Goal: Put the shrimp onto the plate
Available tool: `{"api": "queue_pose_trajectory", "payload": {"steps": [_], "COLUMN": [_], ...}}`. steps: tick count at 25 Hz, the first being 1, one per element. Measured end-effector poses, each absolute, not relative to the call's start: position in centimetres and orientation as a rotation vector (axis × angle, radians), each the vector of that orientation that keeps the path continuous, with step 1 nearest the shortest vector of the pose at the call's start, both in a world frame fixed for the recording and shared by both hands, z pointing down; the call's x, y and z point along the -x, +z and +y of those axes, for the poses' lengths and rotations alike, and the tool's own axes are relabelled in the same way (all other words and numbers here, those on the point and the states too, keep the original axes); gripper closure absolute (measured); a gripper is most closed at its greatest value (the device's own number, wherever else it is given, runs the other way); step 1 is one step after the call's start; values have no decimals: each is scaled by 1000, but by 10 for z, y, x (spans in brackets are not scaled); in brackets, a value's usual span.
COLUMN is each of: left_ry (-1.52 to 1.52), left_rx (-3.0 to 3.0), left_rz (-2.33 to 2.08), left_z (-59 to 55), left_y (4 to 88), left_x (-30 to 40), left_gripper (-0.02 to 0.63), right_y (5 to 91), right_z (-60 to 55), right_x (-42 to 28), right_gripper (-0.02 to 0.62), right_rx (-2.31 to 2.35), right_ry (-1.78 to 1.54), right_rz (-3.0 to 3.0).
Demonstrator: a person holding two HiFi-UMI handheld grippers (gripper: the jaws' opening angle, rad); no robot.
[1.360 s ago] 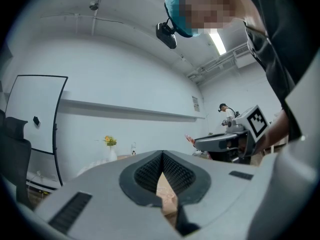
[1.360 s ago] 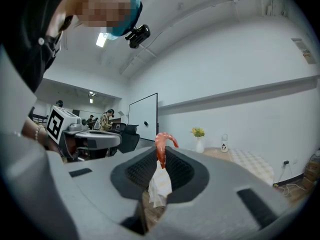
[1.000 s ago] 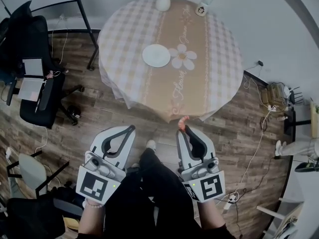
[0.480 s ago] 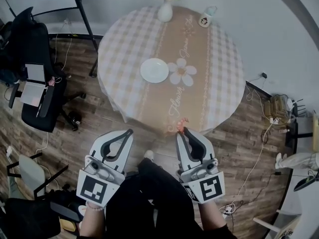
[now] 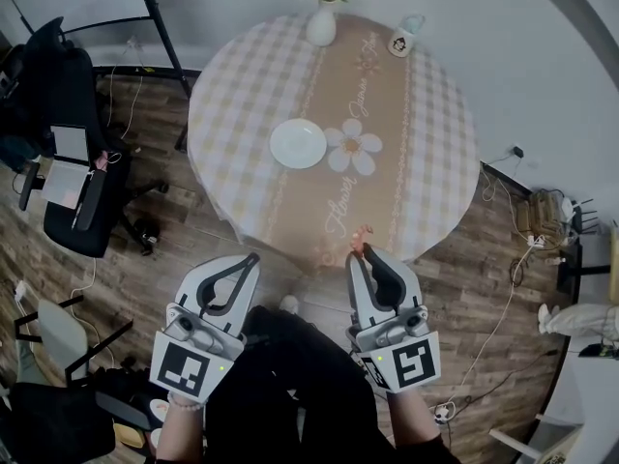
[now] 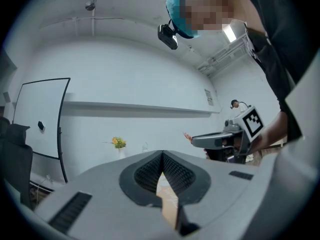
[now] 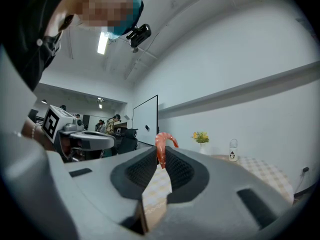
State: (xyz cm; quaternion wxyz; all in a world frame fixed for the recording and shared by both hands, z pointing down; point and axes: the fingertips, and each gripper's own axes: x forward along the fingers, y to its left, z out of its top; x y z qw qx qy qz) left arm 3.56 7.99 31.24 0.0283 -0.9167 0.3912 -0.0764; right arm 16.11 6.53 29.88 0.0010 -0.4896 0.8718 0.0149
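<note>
shrimp: looks light, soft, slippery; your pinch sits low on its body | right gripper: fingers clamped on it | left gripper: fingers together, empty | plate: upper centre, on tabletop

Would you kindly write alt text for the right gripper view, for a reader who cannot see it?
The right gripper is shut on a shrimp that curls above its jaws; beyond stands a checked table with a flower vase.

plate on worktop | vase behind plate, far edge | small jar behind-right of plate | shrimp before-right of plate, in right hand-held gripper | chair left of plate
</note>
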Motion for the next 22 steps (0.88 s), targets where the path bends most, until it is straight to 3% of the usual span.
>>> {"api": "queue_pose_trajectory", "payload": {"steps": [22], "left_ry": [-209], "left_rx": [2879], "left_rz": [1035], "left_z": [5], "left_y": [306], "left_x": [-28], "left_gripper": [606], "right_y": [294], "right_z": [11], "right_x": [-142], "right_gripper": [557], "right_rx": [1678], "right_ry": [94], "right_rz": [2689]}}
